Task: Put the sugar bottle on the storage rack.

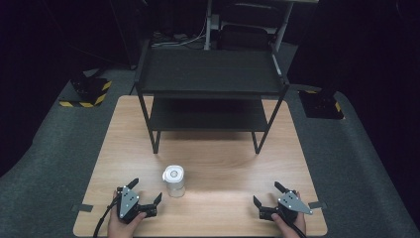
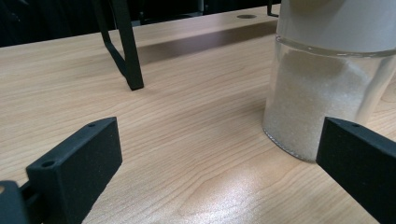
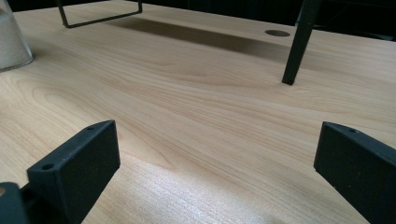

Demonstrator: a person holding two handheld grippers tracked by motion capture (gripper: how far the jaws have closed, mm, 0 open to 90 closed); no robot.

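Observation:
A clear jar (image 1: 174,181) with a white lid and white granules inside stands upright on the wooden table (image 1: 223,168), left of centre near the front. My left gripper (image 1: 146,192) rests at the front left, open, with the jar just ahead and to its right. In the left gripper view the jar (image 2: 322,93) stands close beyond the right jaw, apart from it. My right gripper (image 1: 267,194) sits at the front right, open, with bare wood between its jaws. The jar's edge (image 3: 11,39) shows far left in the right gripper view.
A black two-tier metal shelf rack (image 1: 210,74) stands on the back half of the table, its front legs (image 1: 155,144) near mid-table. Bits of tape (image 1: 81,208) mark the table's side edges. Grey floor surrounds the table, with hazard-striped bases (image 1: 89,94) at the back.

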